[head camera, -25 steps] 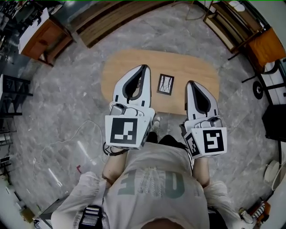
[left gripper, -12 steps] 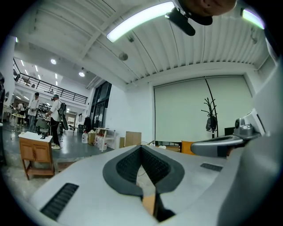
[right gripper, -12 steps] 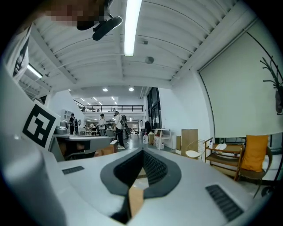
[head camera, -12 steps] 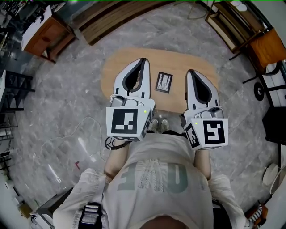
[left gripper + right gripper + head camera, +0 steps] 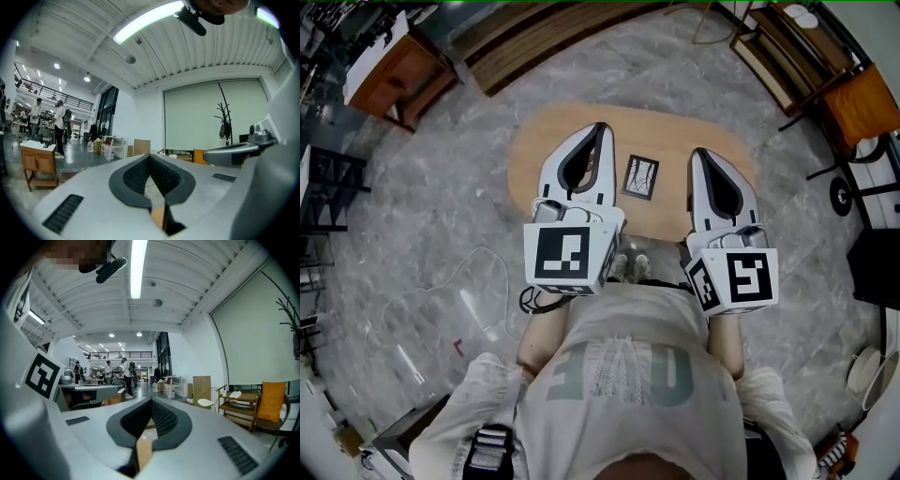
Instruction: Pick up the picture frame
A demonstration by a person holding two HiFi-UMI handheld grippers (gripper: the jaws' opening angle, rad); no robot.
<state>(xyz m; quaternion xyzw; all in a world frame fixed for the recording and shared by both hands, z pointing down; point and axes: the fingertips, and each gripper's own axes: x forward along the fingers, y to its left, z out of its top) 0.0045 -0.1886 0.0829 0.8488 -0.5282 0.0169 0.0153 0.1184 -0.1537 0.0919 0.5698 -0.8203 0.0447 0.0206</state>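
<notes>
A small rectangular picture frame (image 5: pixel 640 177) with a thin black border holds a pale picture crossed by dark, branching lines. It lies flat and face up on the light wooden oval table (image 5: pixel 675 131), near the middle of the tabletop. Its long sides run away from the person and are turned slightly askew.

Your left tongs (image 5: pixel 602 136) and right tongs (image 5: pixel 698 157) lie over strips of the tabletop (image 5: pixel 675 131) toward its left and right ends. Their marker cubes hide most of its near edge. The drawing inside the picture frame (image 5: pixel 641 177) is too small to make out. In both gripper views, the tongs' own bodies block all but a sliver of the tabletop.
</notes>
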